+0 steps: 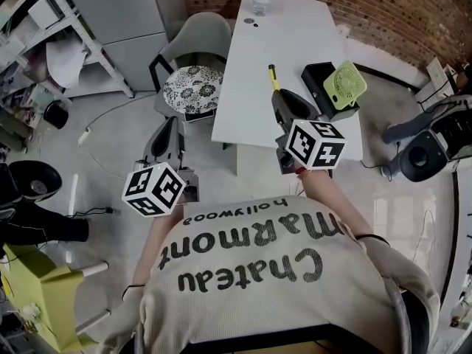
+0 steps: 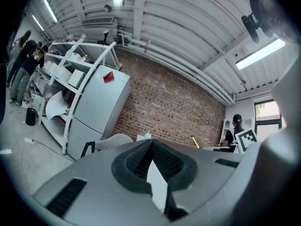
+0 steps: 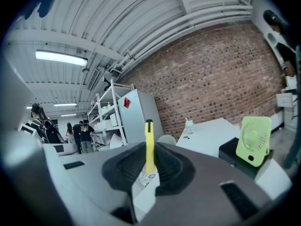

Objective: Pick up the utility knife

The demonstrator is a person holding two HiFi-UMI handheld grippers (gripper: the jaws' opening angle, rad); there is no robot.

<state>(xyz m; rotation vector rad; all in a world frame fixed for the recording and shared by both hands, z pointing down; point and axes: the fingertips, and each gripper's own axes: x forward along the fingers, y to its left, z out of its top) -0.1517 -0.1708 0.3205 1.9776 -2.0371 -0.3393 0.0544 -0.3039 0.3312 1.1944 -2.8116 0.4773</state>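
The utility knife (image 1: 272, 77) is slim and yellow with a dark tip. It sticks up and forward out of my right gripper (image 1: 279, 99), which is shut on its lower end above the white table (image 1: 247, 94). In the right gripper view the knife (image 3: 149, 145) stands upright between the black pads (image 3: 170, 166). My left gripper (image 1: 171, 129) hangs to the left of the table, over the floor. Its pads (image 2: 167, 161) meet at the tip with nothing between them. The left gripper view shows the knife (image 2: 194, 141) small and far off.
A green fan (image 1: 344, 84) stands on a black box (image 1: 318, 80) at the table's right edge, close to the right gripper. A bottle (image 1: 259, 2) stands at the far end. A chair with a patterned cushion (image 1: 193, 88) is left of the table, and metal shelving (image 1: 70, 39) further left.
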